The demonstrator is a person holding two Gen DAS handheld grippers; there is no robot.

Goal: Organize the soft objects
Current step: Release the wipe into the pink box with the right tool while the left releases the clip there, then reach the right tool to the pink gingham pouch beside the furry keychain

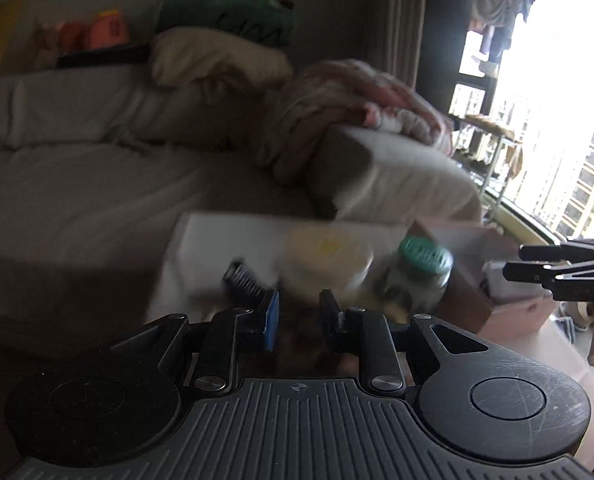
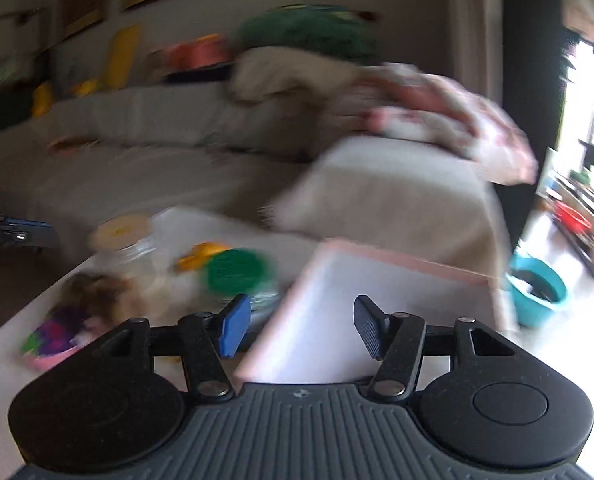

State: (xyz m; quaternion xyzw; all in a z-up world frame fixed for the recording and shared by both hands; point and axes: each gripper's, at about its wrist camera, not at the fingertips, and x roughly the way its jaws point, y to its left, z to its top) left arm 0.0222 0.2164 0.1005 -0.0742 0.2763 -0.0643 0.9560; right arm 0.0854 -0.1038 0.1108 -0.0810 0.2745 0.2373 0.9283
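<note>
Both views are motion-blurred. A pink-patterned blanket (image 1: 361, 100) lies bunched over the armrest of a light grey sofa (image 1: 97, 184); it also shows in the right wrist view (image 2: 449, 116). A cream cushion (image 1: 213, 60) and a green cushion (image 1: 225, 12) sit on the sofa back. My left gripper (image 1: 299, 320) is open and empty above a white table (image 1: 217, 240). My right gripper (image 2: 303, 326) is open and empty over a pink-edged white box (image 2: 377, 292). The right gripper's fingers also show in the left wrist view (image 1: 553, 264).
On the table stand a green-lidded jar (image 1: 417, 272), a yellow-lidded container (image 1: 329, 256) and a black comb (image 1: 245, 280). A pink bowl of colourful bits (image 2: 53, 340) sits at the left. A teal bowl (image 2: 537, 288) is on the floor near the bright window.
</note>
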